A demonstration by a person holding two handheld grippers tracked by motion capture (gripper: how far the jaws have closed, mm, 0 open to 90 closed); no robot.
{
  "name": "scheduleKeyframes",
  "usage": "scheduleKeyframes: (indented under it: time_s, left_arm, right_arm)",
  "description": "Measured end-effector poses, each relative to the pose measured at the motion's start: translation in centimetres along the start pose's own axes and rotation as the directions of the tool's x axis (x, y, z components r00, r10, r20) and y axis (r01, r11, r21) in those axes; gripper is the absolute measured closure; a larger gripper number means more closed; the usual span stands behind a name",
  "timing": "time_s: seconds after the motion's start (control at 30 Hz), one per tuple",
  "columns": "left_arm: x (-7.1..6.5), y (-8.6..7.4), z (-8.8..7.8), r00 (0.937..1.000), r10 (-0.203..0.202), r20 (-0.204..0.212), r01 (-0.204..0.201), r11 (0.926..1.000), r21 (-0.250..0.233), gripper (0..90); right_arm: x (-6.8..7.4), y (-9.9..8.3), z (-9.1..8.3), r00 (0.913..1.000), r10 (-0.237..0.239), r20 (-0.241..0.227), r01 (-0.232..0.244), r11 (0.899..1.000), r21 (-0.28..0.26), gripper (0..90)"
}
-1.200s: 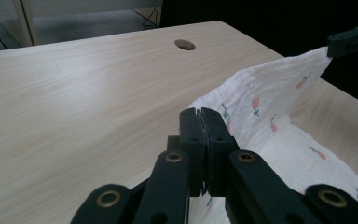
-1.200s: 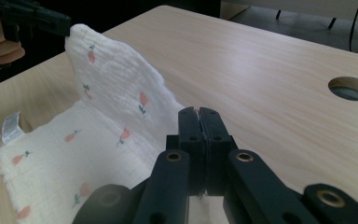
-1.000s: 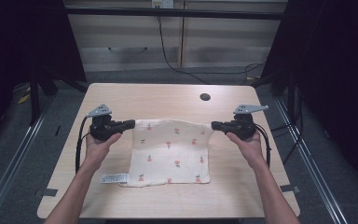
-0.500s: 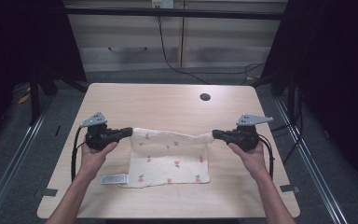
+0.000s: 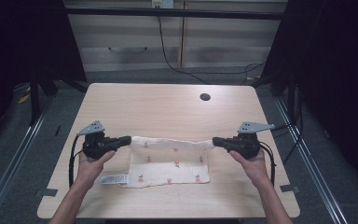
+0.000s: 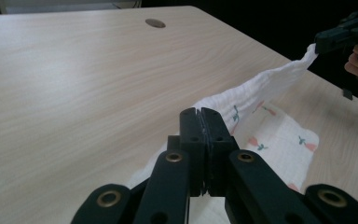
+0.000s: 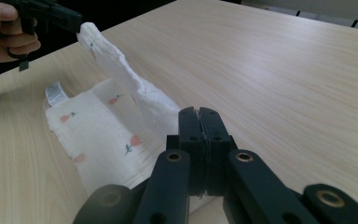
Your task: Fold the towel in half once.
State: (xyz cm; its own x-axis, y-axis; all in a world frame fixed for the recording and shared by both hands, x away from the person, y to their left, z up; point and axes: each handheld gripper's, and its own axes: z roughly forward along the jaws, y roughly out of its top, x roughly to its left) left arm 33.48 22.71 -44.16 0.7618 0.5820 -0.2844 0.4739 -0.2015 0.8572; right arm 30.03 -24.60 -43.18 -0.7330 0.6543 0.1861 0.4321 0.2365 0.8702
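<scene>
A white cloth (image 5: 170, 163) printed with small orange motifs lies near the front of the wooden table (image 5: 158, 107). Its far edge is lifted and stretched between both grippers. My left gripper (image 5: 128, 139) is shut on the cloth's far left corner; in the left gripper view its jaws (image 6: 200, 114) pinch the fabric (image 6: 279, 135). My right gripper (image 5: 214, 140) is shut on the far right corner, its jaws (image 7: 199, 114) closed over the cloth (image 7: 102, 135). A sewn label (image 5: 114, 179) sticks out at the near left corner.
A round cable hole (image 5: 205, 97) sits at the table's far right. Bare tabletop stretches beyond the cloth. A cabinet (image 5: 168, 42) with hanging cables stands behind the table, and metal floor rails (image 5: 307, 158) run along both sides.
Both grippers have drawn the cloth's far edge toward the near side of the table, so the lifted edge now hangs over the cloth's middle. The visible flat part has become shorter.
</scene>
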Motion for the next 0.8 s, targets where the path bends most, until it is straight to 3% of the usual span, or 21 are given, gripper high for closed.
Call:
scheduleKeyframes:
  time_s: [0.43,0.57,0.8]
  left_arm:
    - [-0.7,-2.7,-0.5,1.0,0.002,0.001,-0.002,0.9975,0.07,88.8]
    - [-1.0,-3.7,-0.5,0.9998,0.019,-0.003,-0.018,0.9935,0.112,88.8]
    - [-1.6,-5.0,-0.9,0.9997,0.024,0.011,-0.025,0.9895,0.142,88.8]
  right_arm:
    - [0.9,-2.8,0.4,0.9996,0.023,-0.014,-0.022,0.998,0.052,89.4]
    - [1.0,-3.2,0.3,0.9997,0.019,-0.016,-0.018,0.997,0.076,89.4]
    - [1.7,-3.8,0.5,0.9995,0.0,-0.032,0.004,0.992,0.126,89.4]
